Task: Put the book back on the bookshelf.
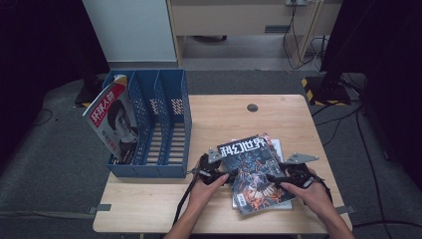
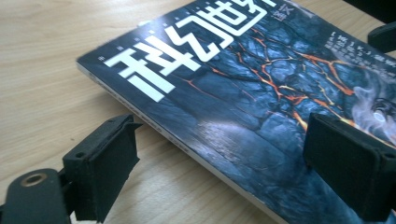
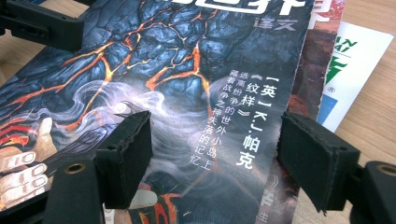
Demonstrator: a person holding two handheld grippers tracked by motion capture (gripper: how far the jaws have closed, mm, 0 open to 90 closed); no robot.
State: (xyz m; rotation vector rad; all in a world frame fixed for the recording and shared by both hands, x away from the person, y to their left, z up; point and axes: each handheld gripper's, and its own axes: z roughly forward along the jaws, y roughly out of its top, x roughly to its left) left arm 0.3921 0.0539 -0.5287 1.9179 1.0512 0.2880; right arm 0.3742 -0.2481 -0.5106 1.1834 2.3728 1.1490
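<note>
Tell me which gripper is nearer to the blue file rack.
Left. The left gripper sits at the magazine's left edge, just right of the blue file rack; the right gripper is across the magazine, farther away.

Light wooden counter: a blue file rack stands on its far left corner, a stack of magazines lies flat near the right, and a small dark round cap sits by the far edge.

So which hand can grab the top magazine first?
Probably the left gripper: its open jaws already straddle the spine edge of the dark magazine, one over the cover, one beside it on the table. The right gripper hovers open over the cover's other edge.
</note>
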